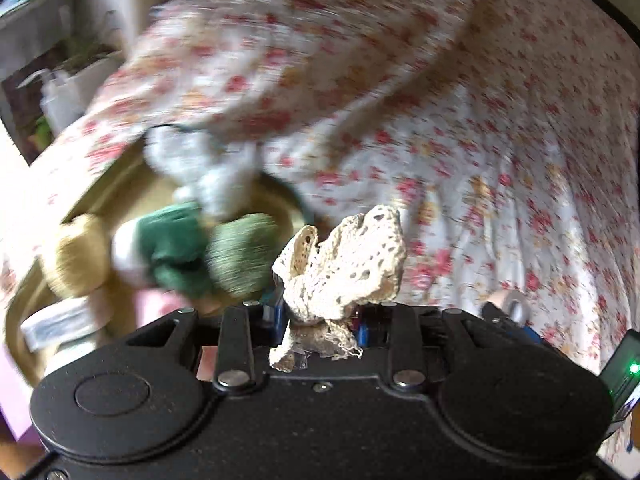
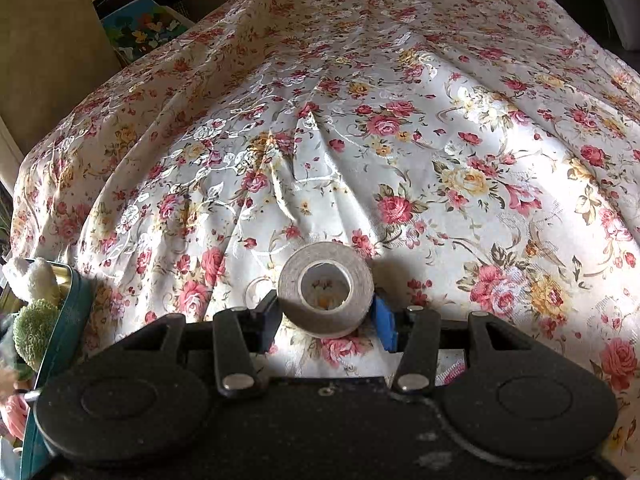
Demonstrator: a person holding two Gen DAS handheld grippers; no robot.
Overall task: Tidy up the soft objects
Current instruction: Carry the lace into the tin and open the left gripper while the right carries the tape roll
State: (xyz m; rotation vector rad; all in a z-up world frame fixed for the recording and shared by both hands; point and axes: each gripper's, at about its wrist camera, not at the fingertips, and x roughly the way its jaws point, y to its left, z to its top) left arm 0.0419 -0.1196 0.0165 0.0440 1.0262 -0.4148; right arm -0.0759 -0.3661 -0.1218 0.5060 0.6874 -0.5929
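Note:
My left gripper (image 1: 320, 316) is shut on a cream crocheted lace piece (image 1: 348, 264), held above the floral bedspread (image 1: 480, 140). To its left a gold tin (image 1: 120, 196) holds soft things: a green pompom (image 1: 240, 252), dark green fabric (image 1: 172, 248), a tan yarn ball (image 1: 76, 256) and a grey-white plush (image 1: 204, 164). My right gripper (image 2: 326, 316) is shut on a roll of tape (image 2: 326, 296), just above the bedspread (image 2: 440, 140). The tin's teal edge (image 2: 68, 320) shows at the far left of the right wrist view, with the pompom (image 2: 34, 328) and a white plush (image 2: 34, 278).
A white pump bottle (image 1: 60, 96) and clutter stand beyond the bed's left edge. A colourful box (image 2: 140, 28) sits behind the bed. The other gripper's tip (image 1: 508, 312) shows at lower right of the left wrist view. The left wrist view is blurred.

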